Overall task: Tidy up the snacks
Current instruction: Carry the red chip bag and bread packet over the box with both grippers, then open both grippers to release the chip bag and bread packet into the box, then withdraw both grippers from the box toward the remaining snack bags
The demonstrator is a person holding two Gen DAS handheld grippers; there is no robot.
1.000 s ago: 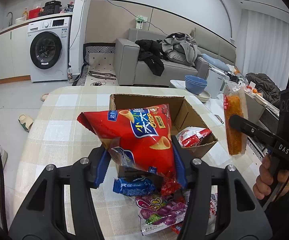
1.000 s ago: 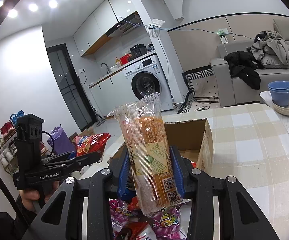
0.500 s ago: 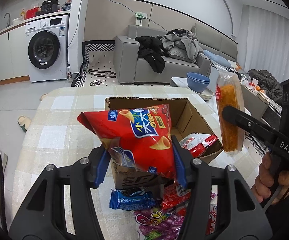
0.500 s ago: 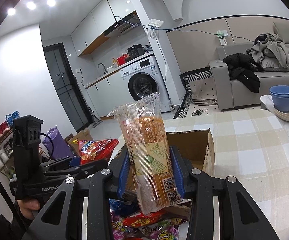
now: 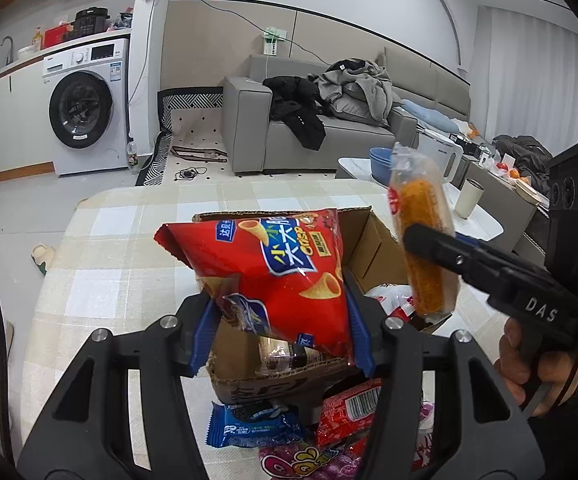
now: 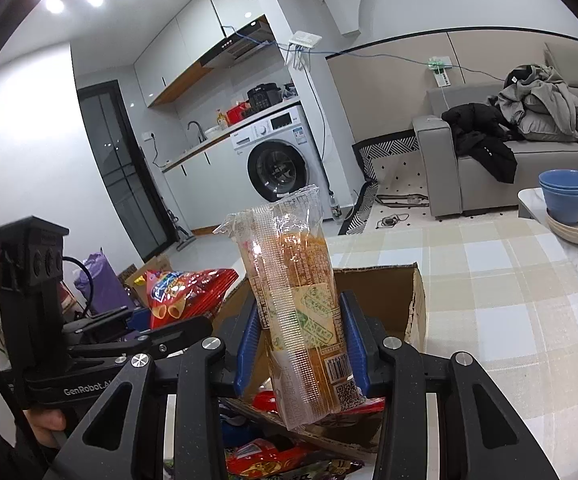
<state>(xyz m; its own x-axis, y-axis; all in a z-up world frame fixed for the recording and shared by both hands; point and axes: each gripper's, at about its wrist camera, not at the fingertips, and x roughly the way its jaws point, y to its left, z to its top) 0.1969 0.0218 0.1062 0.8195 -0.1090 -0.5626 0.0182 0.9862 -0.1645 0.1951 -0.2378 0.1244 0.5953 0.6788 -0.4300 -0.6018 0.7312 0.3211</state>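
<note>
Nearest, in front of the box point(image 5: 373, 248), loose packets point(image 5: 255, 424) lie in a heap on the desk point(image 5: 101, 264), not yet sorted. Just above the box's near wall, the left gripper point(image 5: 279, 320) is clamped on the lower part of a red chip bag point(image 5: 273, 268); most of the bag stands up beyond the jaws, tilted, and hangs over the box's near half. Holding it low likely leaves the bulk free to drop in once released. To the box's right side, the right gripper point(image 6: 299, 344) is closed on a long clear-wrapped snack point(image 6: 297, 304), gripped near its lower end and upright, its top rising well past the jaws and its bottom end poking out below them. It hangs over the box's right edge, above a red-and-white packet point(image 5: 389, 304) already inside. Both snacks seem poised above the box for release. Beyond the box the checked desk is bare.
</note>
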